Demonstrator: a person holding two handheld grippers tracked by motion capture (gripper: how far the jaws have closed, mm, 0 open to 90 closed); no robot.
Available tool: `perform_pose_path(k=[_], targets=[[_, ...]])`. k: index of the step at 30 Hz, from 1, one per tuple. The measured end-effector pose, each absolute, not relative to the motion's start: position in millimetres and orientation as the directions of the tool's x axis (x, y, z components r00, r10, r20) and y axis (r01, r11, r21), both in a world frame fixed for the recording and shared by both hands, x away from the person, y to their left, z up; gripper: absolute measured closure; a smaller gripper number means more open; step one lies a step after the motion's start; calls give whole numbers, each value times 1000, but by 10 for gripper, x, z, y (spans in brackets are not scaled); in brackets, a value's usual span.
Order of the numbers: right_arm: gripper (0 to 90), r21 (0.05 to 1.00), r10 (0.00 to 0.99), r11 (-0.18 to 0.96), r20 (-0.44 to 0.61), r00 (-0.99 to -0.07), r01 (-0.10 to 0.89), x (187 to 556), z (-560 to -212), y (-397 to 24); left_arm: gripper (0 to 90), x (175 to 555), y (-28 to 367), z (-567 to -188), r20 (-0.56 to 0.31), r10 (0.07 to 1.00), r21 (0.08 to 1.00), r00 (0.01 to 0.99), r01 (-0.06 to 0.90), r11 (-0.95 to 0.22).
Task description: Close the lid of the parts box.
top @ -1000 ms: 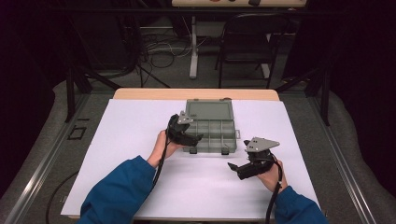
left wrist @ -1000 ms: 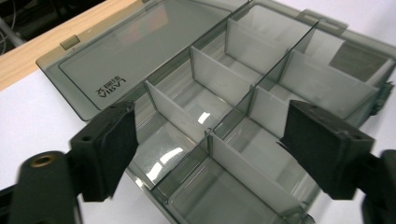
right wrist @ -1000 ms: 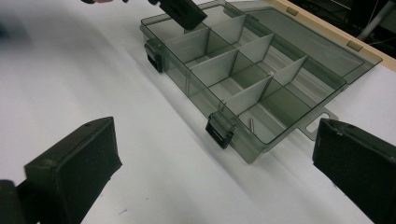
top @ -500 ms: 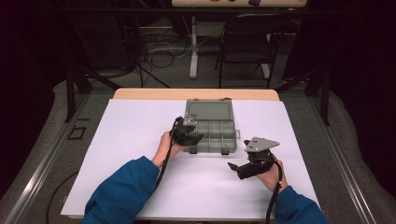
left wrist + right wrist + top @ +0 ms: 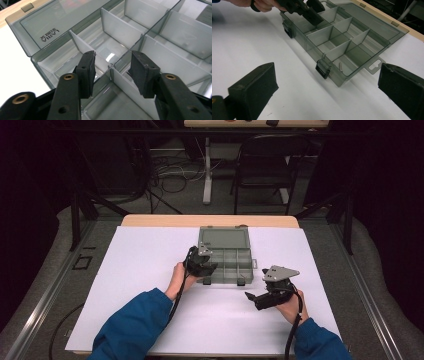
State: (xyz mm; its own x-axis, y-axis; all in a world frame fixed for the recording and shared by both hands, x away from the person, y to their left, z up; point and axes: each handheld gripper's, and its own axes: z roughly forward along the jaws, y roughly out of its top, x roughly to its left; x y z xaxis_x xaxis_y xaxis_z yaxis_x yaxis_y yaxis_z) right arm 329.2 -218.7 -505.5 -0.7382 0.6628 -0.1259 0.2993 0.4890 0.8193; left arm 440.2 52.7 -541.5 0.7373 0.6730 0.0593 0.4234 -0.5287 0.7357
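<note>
Left gripper view shows the left gripper (image 5: 111, 72) over the open organizer box (image 5: 227, 260), its jaws just closing, half open, astride a white divider (image 5: 125, 85) (not pressing it). Right gripper (image 5: 324, 92) waits wide open, empty, near the box.

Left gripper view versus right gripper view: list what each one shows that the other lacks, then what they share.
Left gripper view: the left gripper straddling a divider, its jaws having just been closing but not touching it, plus lettering on the lid. Right gripper view: the right gripper open over the white table, a small metal pin in a corner compartment, two black latches and the hang tab. Shared: the open grey organizer box with its dividers.
</note>
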Motion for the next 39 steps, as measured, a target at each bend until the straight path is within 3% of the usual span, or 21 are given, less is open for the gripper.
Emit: perform_pose_path(k=[21, 25, 32, 39], targets=[[32, 806, 707, 472, -103, -699, 359, 3878, -5015, -2321, 571, 4393, 519, -5422, 71, 677, 738, 732, 419, -529], [76, 802, 698, 484, -113, -707, 350, 3970, -5012, -2291, 571, 4391, 520, -5426, 70, 679, 741, 730, 418, -525], [231, 809, 713, 467, -107, -693, 356, 4159, -4945, -2276, 571, 4391, 522, -5427, 67, 679, 742, 731, 418, -524], [464, 803, 715, 479, -123, -688, 354, 4380, -4870, -2242, 572, 4390, 522, -5431, 66, 679, 745, 731, 417, -520]])
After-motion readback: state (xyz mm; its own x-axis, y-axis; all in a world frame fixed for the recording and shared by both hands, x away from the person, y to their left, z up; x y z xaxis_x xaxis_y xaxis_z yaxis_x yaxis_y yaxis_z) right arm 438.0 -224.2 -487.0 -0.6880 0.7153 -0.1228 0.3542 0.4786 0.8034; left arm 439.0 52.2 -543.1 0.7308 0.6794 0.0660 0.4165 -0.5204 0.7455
